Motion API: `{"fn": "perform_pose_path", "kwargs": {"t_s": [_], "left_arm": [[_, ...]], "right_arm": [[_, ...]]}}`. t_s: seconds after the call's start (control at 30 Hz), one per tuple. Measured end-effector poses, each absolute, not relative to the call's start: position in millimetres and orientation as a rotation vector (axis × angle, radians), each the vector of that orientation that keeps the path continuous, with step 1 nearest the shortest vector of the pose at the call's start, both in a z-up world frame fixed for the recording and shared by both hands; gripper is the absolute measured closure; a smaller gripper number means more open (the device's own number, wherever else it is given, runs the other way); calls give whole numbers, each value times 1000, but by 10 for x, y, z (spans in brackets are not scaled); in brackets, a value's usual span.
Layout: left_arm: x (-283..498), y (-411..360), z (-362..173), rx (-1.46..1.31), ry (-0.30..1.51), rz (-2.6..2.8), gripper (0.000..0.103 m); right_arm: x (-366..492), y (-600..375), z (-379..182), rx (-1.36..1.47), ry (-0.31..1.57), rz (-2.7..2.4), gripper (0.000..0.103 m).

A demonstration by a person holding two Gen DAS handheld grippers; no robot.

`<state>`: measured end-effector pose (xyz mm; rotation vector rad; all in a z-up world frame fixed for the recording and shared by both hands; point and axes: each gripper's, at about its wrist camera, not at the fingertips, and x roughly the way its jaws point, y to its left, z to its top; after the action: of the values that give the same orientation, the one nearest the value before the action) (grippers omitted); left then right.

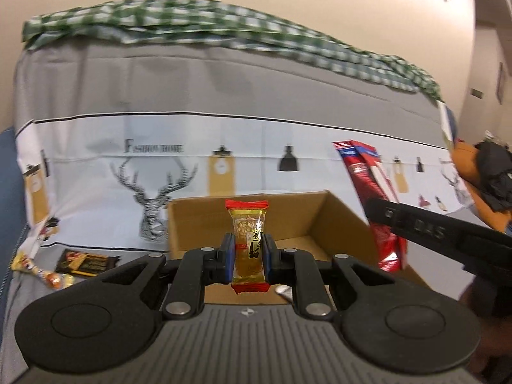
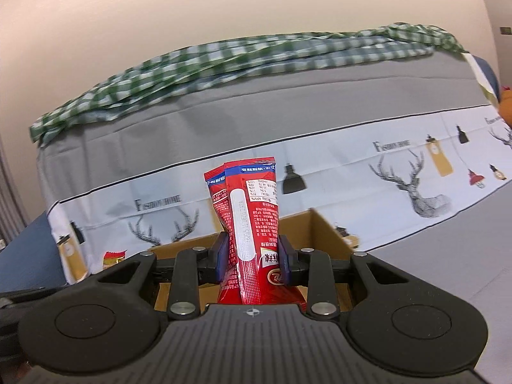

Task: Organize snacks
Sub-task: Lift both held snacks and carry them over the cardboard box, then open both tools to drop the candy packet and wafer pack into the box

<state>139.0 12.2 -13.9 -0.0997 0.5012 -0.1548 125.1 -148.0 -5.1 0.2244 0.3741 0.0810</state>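
- Left gripper [image 1: 249,252] fingers clench a gold candy [image 1: 249,240], centre frame, over the cardboard box [image 1: 320,220].
- Right gripper [image 2: 252,256] fingers clench red snack packets [image 2: 248,224]; the loosely pinched packets could slip outside the box.

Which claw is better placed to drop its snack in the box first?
Right, probably. The right claw holds the red packet over the cardboard box opening. The left claw grips its gold candy in front of the box's near edge.
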Motion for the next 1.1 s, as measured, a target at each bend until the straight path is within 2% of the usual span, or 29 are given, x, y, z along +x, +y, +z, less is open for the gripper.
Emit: {"fn": "perform_pose_path", "kwargs": {"t_s": [1.1], "left_arm": [[1397,-84,-165,-109,513,-280,84]], "right_arm": [[1270,-1633,-64,233,382,37,70]]}}
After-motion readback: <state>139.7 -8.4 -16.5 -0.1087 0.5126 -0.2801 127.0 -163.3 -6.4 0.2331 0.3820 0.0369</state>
